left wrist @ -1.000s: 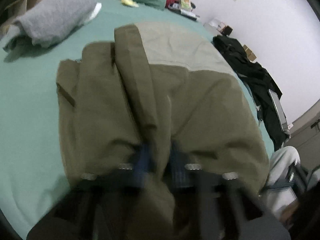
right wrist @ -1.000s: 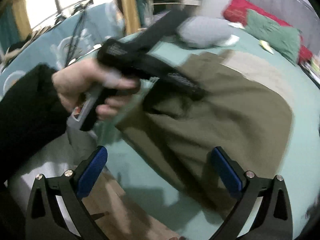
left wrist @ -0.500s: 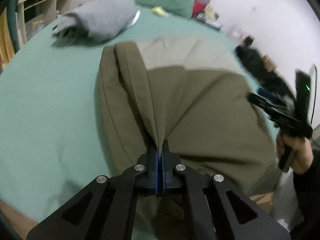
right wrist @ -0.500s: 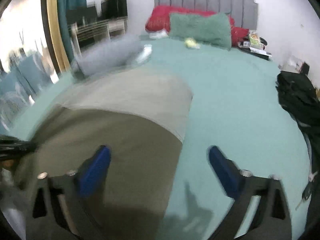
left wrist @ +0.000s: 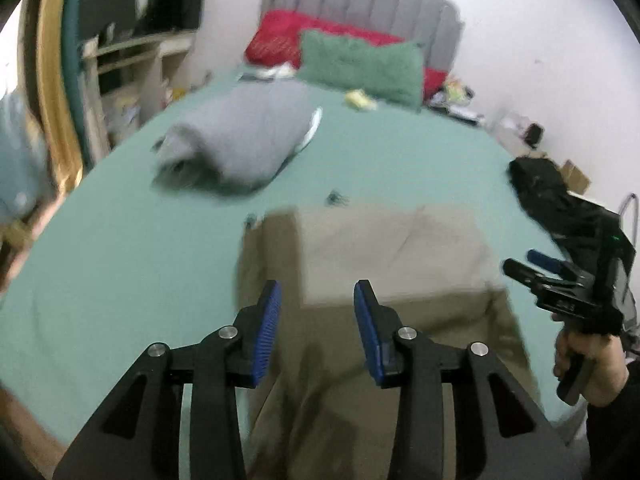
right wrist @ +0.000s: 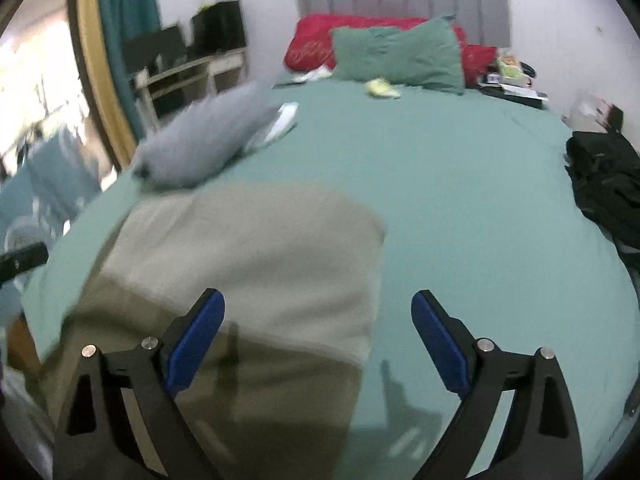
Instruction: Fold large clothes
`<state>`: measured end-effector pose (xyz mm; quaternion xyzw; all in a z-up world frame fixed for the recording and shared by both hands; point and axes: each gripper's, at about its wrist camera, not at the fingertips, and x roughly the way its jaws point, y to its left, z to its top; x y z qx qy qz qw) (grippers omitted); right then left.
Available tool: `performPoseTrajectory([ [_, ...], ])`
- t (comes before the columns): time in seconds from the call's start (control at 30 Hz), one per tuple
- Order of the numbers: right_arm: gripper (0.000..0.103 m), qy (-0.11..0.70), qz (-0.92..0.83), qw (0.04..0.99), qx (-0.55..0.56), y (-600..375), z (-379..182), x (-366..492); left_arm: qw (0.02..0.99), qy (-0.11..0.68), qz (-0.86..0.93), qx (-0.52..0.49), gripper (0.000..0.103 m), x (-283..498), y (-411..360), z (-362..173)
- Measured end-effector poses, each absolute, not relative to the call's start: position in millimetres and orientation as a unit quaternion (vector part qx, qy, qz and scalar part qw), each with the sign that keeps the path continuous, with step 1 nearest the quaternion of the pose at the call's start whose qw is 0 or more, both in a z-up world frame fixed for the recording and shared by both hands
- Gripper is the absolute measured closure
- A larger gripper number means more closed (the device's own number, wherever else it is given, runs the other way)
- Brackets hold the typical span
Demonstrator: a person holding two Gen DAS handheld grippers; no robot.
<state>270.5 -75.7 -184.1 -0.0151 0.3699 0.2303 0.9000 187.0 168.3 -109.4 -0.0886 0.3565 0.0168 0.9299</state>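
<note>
Olive-and-beige garment (left wrist: 384, 280) lies flat on the green bed (left wrist: 140, 248), spread toward the near edge, its paler beige end pointing up the bed toward the pillows and its olive part running down under both cameras. By the look of it, one fold is laid and the hands are between grips. The left gripper (left wrist: 316, 320) has just been opening its jaws; they stand parted above the cloth with nothing between the blue pads, the long folded ridge lying just under the left-hand pad. The right gripper (right wrist: 316, 340) hangs with its jaws spread wide and empty. From its own camera the garment's side edge runs between the two pads, so one pad sits over cloth and the other over bare sheet. In the left view the person's right hand (left wrist: 588, 364) holds that tool off the garment's far side, near the bed's edge. Next move, as it reads: each gripper must drop onto an edge or corner, pinch all layers together, and carry them across squarely. A rolled grey garment (left wrist: 244, 140) rests well apart, toward the head.
</note>
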Motion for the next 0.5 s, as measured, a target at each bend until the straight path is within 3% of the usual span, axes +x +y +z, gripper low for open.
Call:
performPoseTrajectory([
  [0.2, 0.009, 0.444, 0.216, 0.870, 0.001, -59, -233, 329, 0.892, 0.444, -0.019, -0.088, 0.059, 265, 151, -163],
  [0.3, 0.001, 0.450, 0.212, 0.867, -0.030, -44, -257, 339, 0.857, 0.513, 0.012, -0.051, 0.059, 289, 144, -204],
  [0.4, 0.001, 0.449, 0.219, 0.866, -0.015, -47, -261, 347, 0.862, 0.505, 0.015, -0.031, 0.057, 290, 141, -201],
  [0.5, 0.001, 0.443, 0.220, 0.869, 0.008, -60, -253, 346, 0.865, 0.496, 0.005, -0.073, 0.056, 282, 149, -196],
])
